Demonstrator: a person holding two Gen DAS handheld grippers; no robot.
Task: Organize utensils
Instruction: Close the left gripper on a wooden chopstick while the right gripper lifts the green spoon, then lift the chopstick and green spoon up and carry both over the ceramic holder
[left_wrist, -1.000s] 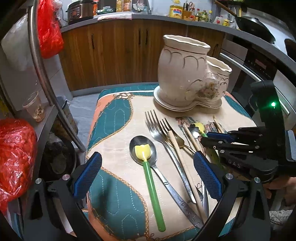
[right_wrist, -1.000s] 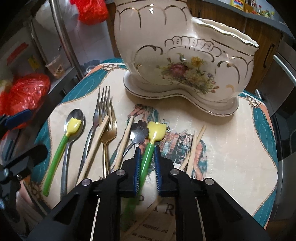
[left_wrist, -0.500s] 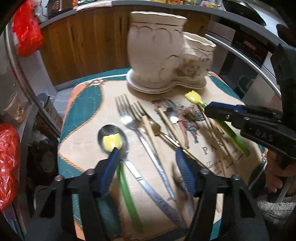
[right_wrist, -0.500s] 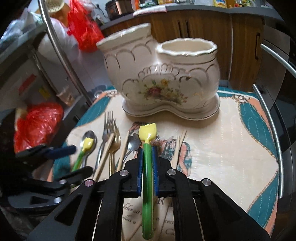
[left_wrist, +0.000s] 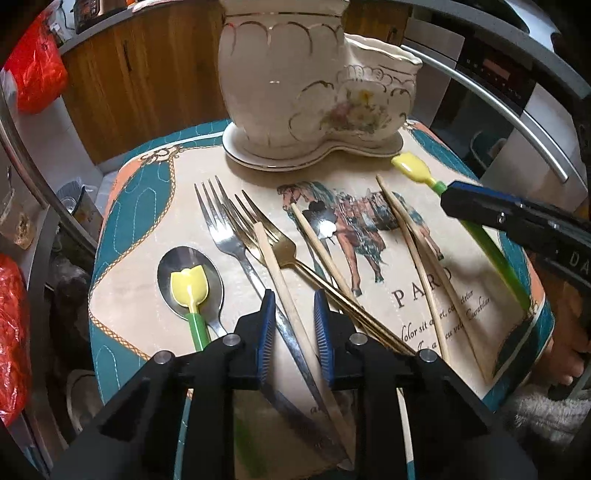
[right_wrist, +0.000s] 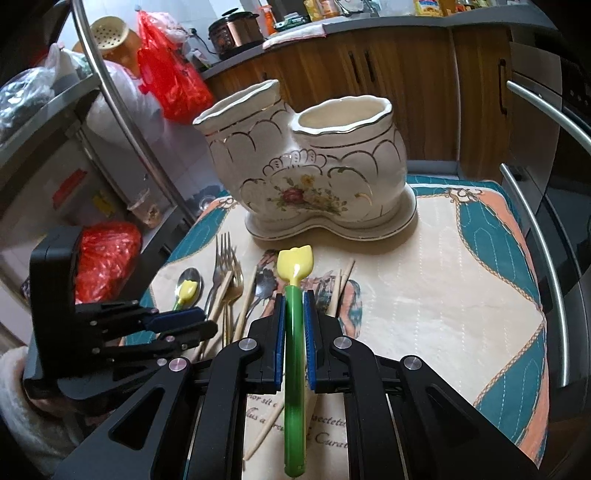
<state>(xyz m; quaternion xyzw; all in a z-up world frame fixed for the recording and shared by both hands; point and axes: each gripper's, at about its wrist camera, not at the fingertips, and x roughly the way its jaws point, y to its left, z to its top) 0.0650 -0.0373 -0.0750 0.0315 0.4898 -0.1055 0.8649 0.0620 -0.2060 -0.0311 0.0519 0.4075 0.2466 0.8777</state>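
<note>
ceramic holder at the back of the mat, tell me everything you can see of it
The ceramic holder is glossy cream with gold scalloped trim and a painted flower spray on its front. It has two joined cups, one taller and one shorter, both showing nothing inside, on a shared saucer-like base. It stands upright at the far end of the mat; nothing else touches it.

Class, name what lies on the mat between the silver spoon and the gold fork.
A silver fork lies between the silver spoon and the gold fork, seen in the left wrist view.
</note>
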